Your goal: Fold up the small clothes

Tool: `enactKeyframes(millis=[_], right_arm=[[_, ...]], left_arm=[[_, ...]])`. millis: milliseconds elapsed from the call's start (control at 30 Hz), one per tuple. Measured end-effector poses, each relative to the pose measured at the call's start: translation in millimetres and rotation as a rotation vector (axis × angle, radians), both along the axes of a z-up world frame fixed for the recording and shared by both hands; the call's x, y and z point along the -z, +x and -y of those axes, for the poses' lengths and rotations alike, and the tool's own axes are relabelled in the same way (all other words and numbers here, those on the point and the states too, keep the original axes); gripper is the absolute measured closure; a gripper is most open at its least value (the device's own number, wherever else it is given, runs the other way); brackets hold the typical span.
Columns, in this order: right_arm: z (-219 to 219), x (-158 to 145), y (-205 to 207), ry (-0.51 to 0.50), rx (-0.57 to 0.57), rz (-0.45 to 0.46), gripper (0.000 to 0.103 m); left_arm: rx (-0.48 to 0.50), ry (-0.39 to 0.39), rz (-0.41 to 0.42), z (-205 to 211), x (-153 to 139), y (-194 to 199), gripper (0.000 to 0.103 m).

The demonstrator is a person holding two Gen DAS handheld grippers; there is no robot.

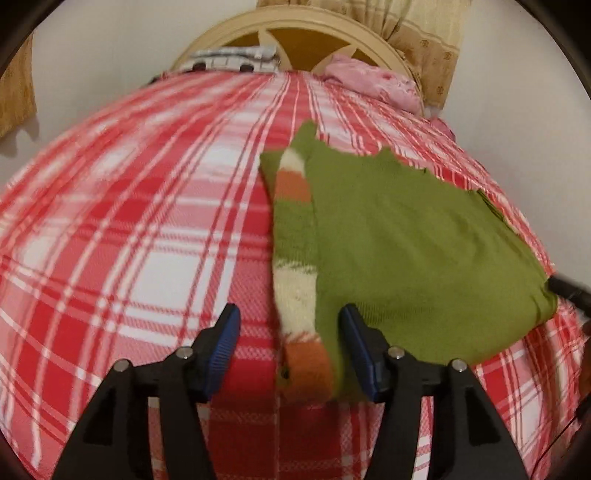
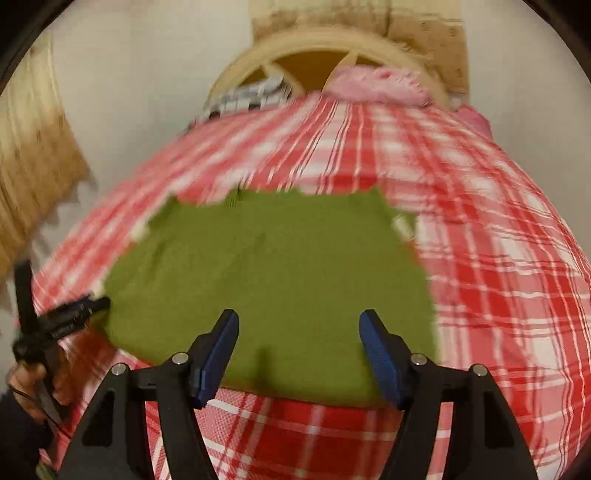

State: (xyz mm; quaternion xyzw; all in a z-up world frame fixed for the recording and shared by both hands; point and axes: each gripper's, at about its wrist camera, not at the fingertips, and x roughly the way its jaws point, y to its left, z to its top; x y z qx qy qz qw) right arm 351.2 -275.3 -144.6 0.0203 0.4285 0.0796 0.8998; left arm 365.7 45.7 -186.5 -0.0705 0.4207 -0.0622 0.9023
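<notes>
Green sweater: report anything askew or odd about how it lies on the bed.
The green sweater lies folded on the plaid bedspread, but a striped sleeve sticks out along its left edge, untucked. Nothing looks damaged.

On my plaid bedspread (image 1: 129, 240) I count one green sweater (image 1: 406, 240). At its far end: one headboard (image 1: 295, 33), one pink cloth heap (image 1: 369, 79), one checked pillow (image 1: 232, 61). Two curtains (image 1: 424, 40) hang behind.
</notes>
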Motion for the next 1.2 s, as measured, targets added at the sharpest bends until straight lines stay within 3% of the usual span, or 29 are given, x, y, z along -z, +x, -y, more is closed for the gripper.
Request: enactKeyframes(millis=[100,167,367,500,600,767,900,1033,1200], right_arm=[[-13.3,44.0,2.8,-0.058,-0.011,-0.144,0.035],[-18.9,49.6,-6.5,-0.103,-0.021,-0.079,0.035],[-25.7,28.2,-2.0,-0.059,0.005,-0.091,0.035],[-76.1,14.2,13.7,-0.075,-0.082,-0.043,0.035],[-119.4,23.4,24.6,-0.094,-0.169,-0.040,0.035],[-151.8,47.0,16.6,-0.222,-0.169,0.005,0.032],[-127.8,37.0,8.8,-0.114,-0.194,-0.025,0.032],[-68.0,16.8,1.8,-0.089,-0.052,0.041,0.032],[10.1,22.3,2.7,-0.055,0.141,-0.010,0.034]], left_arm=[[-0.001,-0.014,-0.005,-3.6,1.0,-1.3,0.039],[0.010,-0.016,-0.009,-2.9,3.6,-2.5,0.039],[0.026,-0.002,0.015,3.5,4.5,-8.8,0.035],[0.017,-0.042,0.018,-2.1,5.3,-9.2,0.035],[0.007,-0.060,0.023,-5.0,5.2,-10.7,0.035],[0.012,-0.076,0.025,-5.9,5.3,-11.0,0.034],[0.019,-0.099,0.026,-7.6,5.6,-10.4,0.031],[0.019,-0.119,0.027,-10.6,6.1,-10.2,0.031],[0.018,-0.122,0.027,-10.8,6.4,-10.1,0.031]])
